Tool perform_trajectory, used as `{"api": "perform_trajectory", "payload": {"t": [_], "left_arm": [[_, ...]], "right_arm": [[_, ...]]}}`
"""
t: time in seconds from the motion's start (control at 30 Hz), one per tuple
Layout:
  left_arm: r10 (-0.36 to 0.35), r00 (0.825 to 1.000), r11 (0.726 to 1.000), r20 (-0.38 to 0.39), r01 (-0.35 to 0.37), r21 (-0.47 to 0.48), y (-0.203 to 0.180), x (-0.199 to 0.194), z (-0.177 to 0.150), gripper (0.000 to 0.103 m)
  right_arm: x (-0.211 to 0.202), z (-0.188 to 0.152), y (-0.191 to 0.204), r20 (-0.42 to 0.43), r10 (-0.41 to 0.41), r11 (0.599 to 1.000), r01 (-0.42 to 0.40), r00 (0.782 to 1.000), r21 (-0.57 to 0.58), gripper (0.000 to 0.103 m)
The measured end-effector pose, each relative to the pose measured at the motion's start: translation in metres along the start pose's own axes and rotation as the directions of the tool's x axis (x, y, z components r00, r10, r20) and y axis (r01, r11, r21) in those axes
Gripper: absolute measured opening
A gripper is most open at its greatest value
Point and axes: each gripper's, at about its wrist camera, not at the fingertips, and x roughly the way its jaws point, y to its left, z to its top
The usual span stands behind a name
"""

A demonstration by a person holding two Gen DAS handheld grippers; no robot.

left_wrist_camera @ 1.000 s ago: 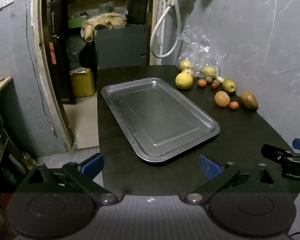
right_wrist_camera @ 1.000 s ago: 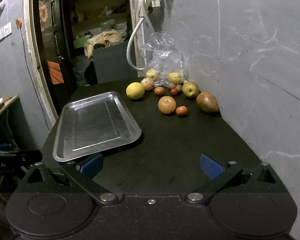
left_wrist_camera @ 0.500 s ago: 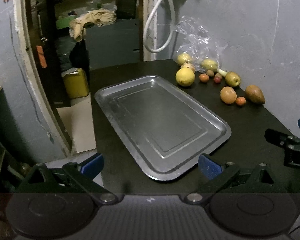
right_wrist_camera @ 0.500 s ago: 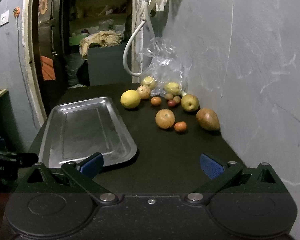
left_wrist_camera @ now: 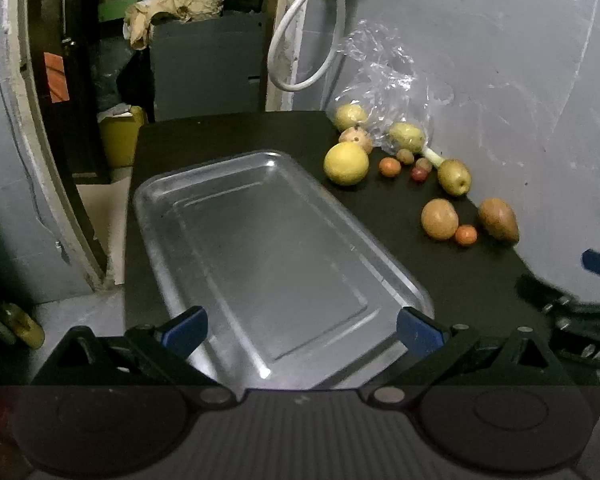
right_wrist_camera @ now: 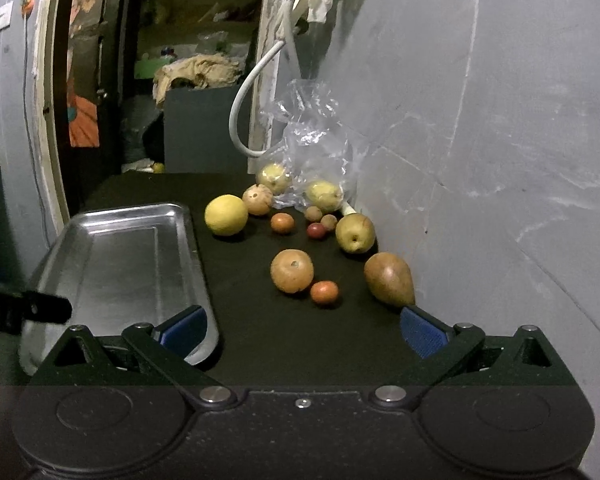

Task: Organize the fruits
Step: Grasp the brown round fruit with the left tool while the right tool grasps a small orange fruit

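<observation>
So the metal tray [left_wrist_camera: 260, 248] is the anchor here: it sits empty on the black table [left_wrist_camera: 460, 280], toward the table's left side. The left gripper [left_wrist_camera: 300, 330] hangs over the tray's near end, its blue-tipped fingers [left_wrist_camera: 184, 324] spread wide apart with nothing between them.

Everything fruity is to the right of the tray, none of it in the tray. Just off the tray's far right corner sits the big yellow citrus [right_wrist_camera: 226, 215], with a paler round fruit [right_wrist_camera: 257, 199] touching it behind. Further right of the tray there's a small orange fruit [right_wrist_camera: 282, 223], then a few tiny ones (a reddish one [right_wrist_camera: 316, 231] and two brownish ones, hard to say what they are). A clear plastic bag [right_wrist_camera: 312, 144] is slumped against the grey wall [right_wrist_camera: 500, 120] beyond those, with two yellow fruits at its mouth. A yellow-green pear [right_wrist_camera: 355, 233] lies right of the tiny ones.

Nearer the camera, still right of the tray: a tan round fruit [right_wrist_camera: 292, 271] touching a second small orange one [right_wrist_camera: 324, 292], and a brown pear [right_wrist_camera: 389, 279] by the wall.

The right gripper [right_wrist_camera: 302, 330] hovers over bare table right of the tray's near end, fingers [right_wrist_camera: 422, 330] also wide open and empty, with the brown pear just beyond the right one.
</observation>
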Motion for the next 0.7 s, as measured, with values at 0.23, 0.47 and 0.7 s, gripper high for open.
{"api": "perform_trajectory", "payload": {"t": [0.23,0.47,0.7], "left_arm": [[-0.068,0.997,0.997,-0.021,0.069,0.039,-0.039,0.034,0.04,0.103],[-0.135,0.989,0.985,-0.056,0.14,0.098,-0.08,0.08,0.068,0.102],[-0.129,0.986,0.979,-0.109,0.145,0.144,-0.109,0.124,0.087,0.102]], "right_arm": [[0.053,0.003,-0.017,-0.064,0.037,0.998,-0.041,0.997,-0.047,0.102],[0.091,0.001,-0.032,-0.115,0.068,0.992,-0.08,0.991,-0.101,0.101],[0.117,0.006,-0.045,-0.151,0.127,0.988,-0.138,0.98,-0.063,0.088]]}}
